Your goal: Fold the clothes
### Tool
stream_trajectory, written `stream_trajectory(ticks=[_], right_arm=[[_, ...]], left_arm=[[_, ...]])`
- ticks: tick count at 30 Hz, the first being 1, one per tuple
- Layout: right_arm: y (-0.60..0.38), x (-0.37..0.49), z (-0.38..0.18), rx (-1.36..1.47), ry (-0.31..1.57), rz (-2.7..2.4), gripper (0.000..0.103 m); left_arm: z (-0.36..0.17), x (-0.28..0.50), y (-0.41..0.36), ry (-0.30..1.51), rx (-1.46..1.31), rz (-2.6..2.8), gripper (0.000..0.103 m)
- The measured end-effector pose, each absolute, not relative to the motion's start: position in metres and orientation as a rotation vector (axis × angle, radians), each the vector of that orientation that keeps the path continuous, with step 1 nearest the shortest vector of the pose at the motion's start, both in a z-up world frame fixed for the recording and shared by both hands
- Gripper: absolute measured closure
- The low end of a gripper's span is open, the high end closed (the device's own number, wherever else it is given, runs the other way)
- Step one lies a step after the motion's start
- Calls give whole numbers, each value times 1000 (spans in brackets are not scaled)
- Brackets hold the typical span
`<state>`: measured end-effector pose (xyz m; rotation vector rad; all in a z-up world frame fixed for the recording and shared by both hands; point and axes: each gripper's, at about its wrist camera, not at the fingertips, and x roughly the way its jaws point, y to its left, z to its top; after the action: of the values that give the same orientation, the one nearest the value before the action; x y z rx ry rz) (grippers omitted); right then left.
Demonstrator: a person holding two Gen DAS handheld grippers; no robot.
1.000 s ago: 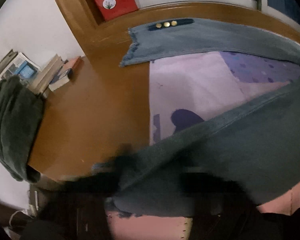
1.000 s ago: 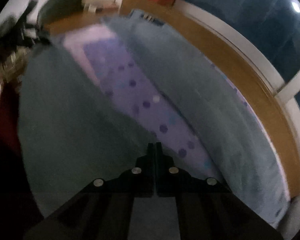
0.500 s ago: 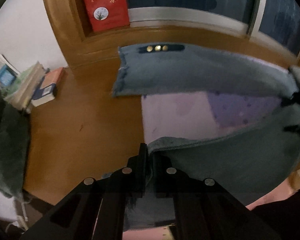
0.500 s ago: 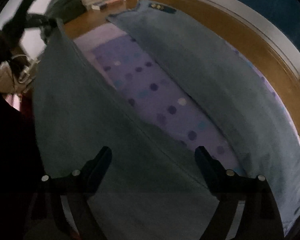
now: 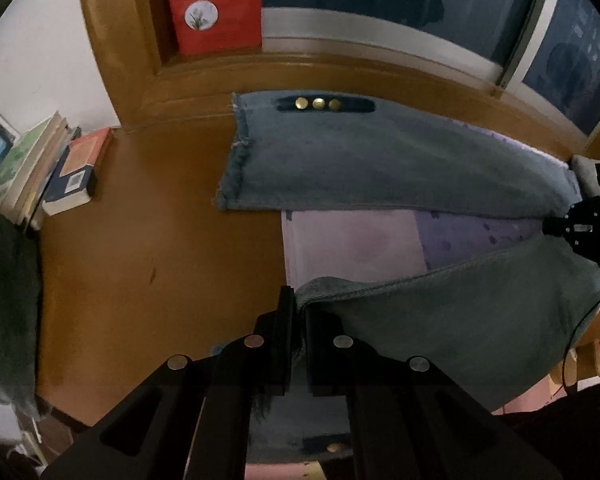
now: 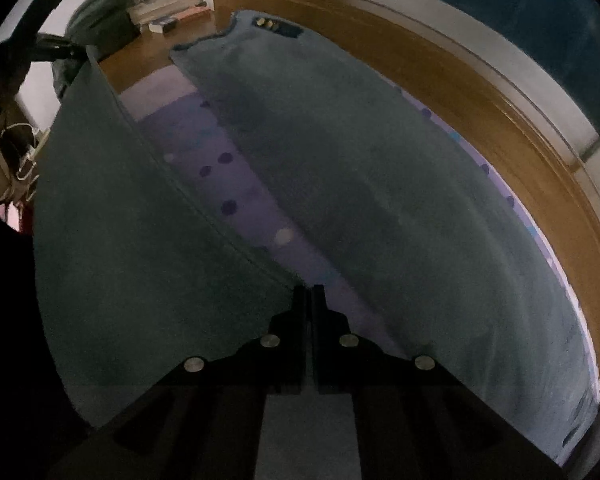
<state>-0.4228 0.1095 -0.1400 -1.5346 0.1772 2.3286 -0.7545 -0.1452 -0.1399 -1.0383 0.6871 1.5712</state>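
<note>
Denim jeans (image 5: 380,168) are lying lengthwise on the wooden table (image 5: 148,248), and we are pinching the near leg's hem in the left gripper (image 5: 299,312) and its far end in the clamped right gripper (image 6: 309,300).

The wooden bench (image 5: 148,248) carried a purple dotted mat (image 5: 356,240), with one leg of the jeans (image 5: 380,168) lying flat across the mat's far edge. At the bench's left end stood a row of books (image 5: 40,176) beside a dark green bundle (image 5: 4,312).
</note>
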Motion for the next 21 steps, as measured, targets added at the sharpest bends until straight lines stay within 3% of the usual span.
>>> stream_trajectory(ticks=[6,9,10,11,12,13,14,15,16,19,21], right_arm=[[141,-428,-157,-1462,240,2224,103],[149,-417,-156,-1383,345,2140,103],[142,-412,-150,-1350,385,2149,102],[134,-408,-144,-1316,424,2157,100],[125,-403,-137,-1278,457,2165,87],[106,-396,-126,-1225,468,2172,60],[90,-389,-120,-1178,466,2174,47],[69,-379,-113,-1111,462,2175,31],[49,-369,-107,-1048,469,2172,27],[4,-338,-113,-924,642,2124,27],[-11,-326,-132,-890,796,2067,27]], left_arm=[[-177,-766,-95,701,-1069,1546,98],[-207,-774,-88,669,-1150,1531,92],[-211,-778,-95,618,-1172,1532,86],[-211,-783,-103,566,-1185,1541,62],[-208,-790,-120,490,-1197,1566,41],[-203,-798,-142,405,-1204,1601,7],[-196,-809,-172,295,-1212,1657,0],[-192,-818,-196,212,-1230,1694,0],[-192,-825,-217,145,-1264,1713,0],[-203,-834,-267,-23,-1416,1724,0],[-216,-830,-270,-38,-1503,1680,0]])
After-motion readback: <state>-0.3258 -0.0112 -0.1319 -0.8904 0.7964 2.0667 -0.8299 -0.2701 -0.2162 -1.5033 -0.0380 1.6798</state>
